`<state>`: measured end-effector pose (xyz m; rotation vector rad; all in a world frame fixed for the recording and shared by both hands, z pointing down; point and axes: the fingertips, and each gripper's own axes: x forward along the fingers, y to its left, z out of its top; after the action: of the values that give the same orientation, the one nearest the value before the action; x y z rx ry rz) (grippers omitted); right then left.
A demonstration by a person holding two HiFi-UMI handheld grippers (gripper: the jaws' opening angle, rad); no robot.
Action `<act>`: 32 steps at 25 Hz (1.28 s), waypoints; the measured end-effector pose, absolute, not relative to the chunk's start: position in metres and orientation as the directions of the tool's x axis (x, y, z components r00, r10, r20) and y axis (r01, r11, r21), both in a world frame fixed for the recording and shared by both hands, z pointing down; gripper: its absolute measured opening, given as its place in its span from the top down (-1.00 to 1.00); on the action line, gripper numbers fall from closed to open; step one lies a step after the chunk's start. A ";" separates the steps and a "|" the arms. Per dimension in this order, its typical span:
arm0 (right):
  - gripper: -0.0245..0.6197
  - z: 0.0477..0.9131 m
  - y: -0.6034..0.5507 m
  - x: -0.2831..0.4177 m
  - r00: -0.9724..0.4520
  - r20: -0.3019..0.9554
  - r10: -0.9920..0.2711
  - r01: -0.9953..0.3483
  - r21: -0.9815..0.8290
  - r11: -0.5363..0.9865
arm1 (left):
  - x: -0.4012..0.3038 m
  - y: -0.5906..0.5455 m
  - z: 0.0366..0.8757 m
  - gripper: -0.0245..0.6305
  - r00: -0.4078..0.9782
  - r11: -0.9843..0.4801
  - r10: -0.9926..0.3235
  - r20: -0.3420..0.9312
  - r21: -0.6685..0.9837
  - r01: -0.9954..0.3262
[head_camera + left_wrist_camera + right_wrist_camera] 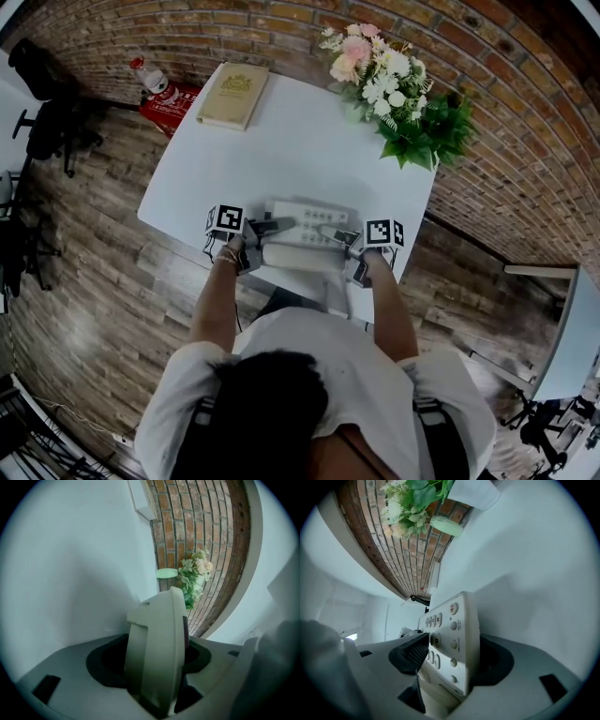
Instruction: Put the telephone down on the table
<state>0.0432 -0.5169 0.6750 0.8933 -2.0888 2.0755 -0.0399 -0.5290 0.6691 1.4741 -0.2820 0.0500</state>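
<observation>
Telephone (pixel 302 234) lies crosswise in front of the person, its long axis running left to right at the near edge of the white table (pixel 281 141), and each end sits in one tool. The left tongs (pixel 265 228) are clamped on the plain cream end, whose shell fills the gap between the jaws in the left gripper view. The right tongs (pixel 340 236) are clamped on the keypad end, one ridged pad pressed against the face with the buttons and the other jaw behind the casing. Neither hand is nearer than the other: both meet the set from its ends, pointing inward. Whether its underside touches the tabletop cannot be told from any view. The coming move, as I judge it, is straight down and level, both ends together, before either grip lets go. The book (pixel 232 94) and the flowers (pixel 394 94) stand well apart at the far side.
</observation>
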 end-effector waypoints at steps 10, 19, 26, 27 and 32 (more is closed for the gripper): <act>0.04 0.674 -0.527 0.059 -0.728 0.505 -0.464 -0.564 -0.826 -0.014 | -0.037 -0.539 0.669 0.02 0.949 -0.011 -0.168 0.268 0.962 -0.274; 0.01 0.673 -0.531 0.062 -0.680 0.524 -0.512 -0.621 -0.784 0.023 | -0.038 -0.542 0.670 0.02 0.924 -0.070 -0.191 0.332 0.934 -0.350; 0.00 0.674 -0.533 0.065 -0.650 0.543 -0.531 -0.643 -0.766 0.005 | -0.047 -0.554 0.663 0.03 0.852 -0.209 -0.265 0.452 0.835 -0.508; 0.00 0.674 -0.533 0.065 -0.646 0.547 -0.533 -0.645 -0.764 -0.001 | -0.050 -0.557 0.662 0.06 0.838 -0.211 -0.291 0.462 0.823 -0.527; -0.01 0.675 -0.532 0.065 -0.644 0.564 -0.517 -0.650 -0.760 -0.019 | -0.056 -0.560 0.662 0.08 0.813 -0.189 -0.331 0.479 0.811 -0.554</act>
<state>0.0651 -0.5320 0.6749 1.2669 -2.1155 1.7542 -0.0564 -0.5604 0.6617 1.7970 -0.6799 0.2315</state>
